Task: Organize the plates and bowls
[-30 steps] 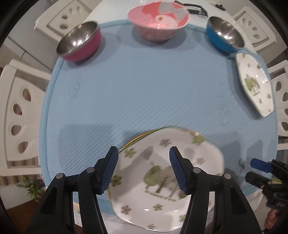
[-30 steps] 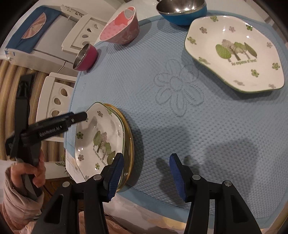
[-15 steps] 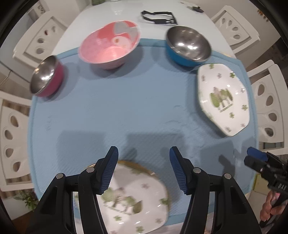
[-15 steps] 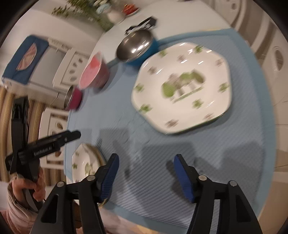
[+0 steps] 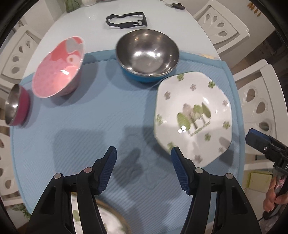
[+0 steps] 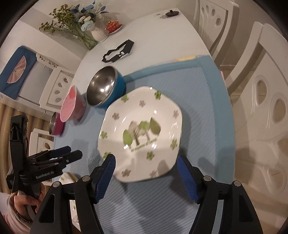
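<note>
A white plate with green trees [image 6: 140, 133] lies alone on the blue mat [image 5: 90, 126]; the left wrist view has it at the right [image 5: 192, 117]. My right gripper [image 6: 146, 171] hovers over the plate's near edge, jaws opening, with no pad touching it. My left gripper [image 5: 144, 169] hangs over bare mat, jaws opening and nothing between them. Behind it, a stack of two plates [image 5: 111, 221] shows at the bottom edge. At the mat's far side stand a blue steel bowl [image 5: 147, 54], a pink bowl [image 5: 57, 66] and a small magenta steel bowl [image 5: 16, 106].
White chairs [image 6: 266, 115] ring the white table [image 5: 93, 16]. A flat black frame [image 5: 126, 19] lies beyond the mat. A vase of flowers [image 6: 86, 23] and a red lidded cup [image 6: 113, 26] stand at the far end. A hand [image 6: 23, 199] holds the left gripper.
Both grippers have left the stacked plates. The left one moved out over the mat towards the bowls. The right one swung over to the lone plate, and its jaws have widened.
</note>
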A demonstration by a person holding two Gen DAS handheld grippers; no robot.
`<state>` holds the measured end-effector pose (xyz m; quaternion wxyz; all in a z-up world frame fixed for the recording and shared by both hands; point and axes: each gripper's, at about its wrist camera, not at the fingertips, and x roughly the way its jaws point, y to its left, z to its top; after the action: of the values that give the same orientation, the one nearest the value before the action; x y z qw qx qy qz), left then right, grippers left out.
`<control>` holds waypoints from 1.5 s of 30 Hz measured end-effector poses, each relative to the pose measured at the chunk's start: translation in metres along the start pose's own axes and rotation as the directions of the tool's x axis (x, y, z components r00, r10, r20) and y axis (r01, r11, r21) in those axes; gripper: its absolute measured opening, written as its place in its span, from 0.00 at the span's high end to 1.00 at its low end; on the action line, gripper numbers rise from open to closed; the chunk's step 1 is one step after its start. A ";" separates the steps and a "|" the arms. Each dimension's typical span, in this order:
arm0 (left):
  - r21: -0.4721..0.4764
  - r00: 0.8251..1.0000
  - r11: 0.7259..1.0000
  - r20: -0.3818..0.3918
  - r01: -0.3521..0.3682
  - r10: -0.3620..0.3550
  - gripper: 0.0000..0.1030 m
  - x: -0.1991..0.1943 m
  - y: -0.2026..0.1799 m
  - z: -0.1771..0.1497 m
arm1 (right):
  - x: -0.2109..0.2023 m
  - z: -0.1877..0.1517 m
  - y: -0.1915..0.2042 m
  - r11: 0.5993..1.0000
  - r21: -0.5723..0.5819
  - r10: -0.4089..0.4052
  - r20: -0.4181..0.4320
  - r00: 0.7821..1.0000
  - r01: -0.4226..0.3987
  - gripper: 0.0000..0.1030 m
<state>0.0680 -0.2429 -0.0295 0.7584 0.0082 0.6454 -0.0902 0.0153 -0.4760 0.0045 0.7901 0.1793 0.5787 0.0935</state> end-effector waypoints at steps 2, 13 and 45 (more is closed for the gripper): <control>-0.019 1.000 1.000 -0.001 0.016 -0.016 0.41 0.006 -0.004 0.008 | 0.002 0.007 -0.003 1.000 -0.001 -0.005 0.008 1.000 0.005 0.33; -0.048 0.998 0.999 -0.059 -0.002 -0.001 0.41 0.053 -0.018 0.021 | 0.040 0.035 -0.025 0.997 0.007 -0.073 0.015 0.997 0.073 0.33; 0.016 0.999 1.000 -0.027 0.023 -0.022 0.49 0.083 -0.034 0.029 | 0.091 0.047 -0.027 0.986 -0.081 -0.143 0.049 0.989 0.146 0.42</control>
<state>0.1035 -0.2906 -0.1025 0.7487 0.0085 0.6546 -0.1040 0.0865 -0.4763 -0.0733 0.8138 0.1051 0.5687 0.0566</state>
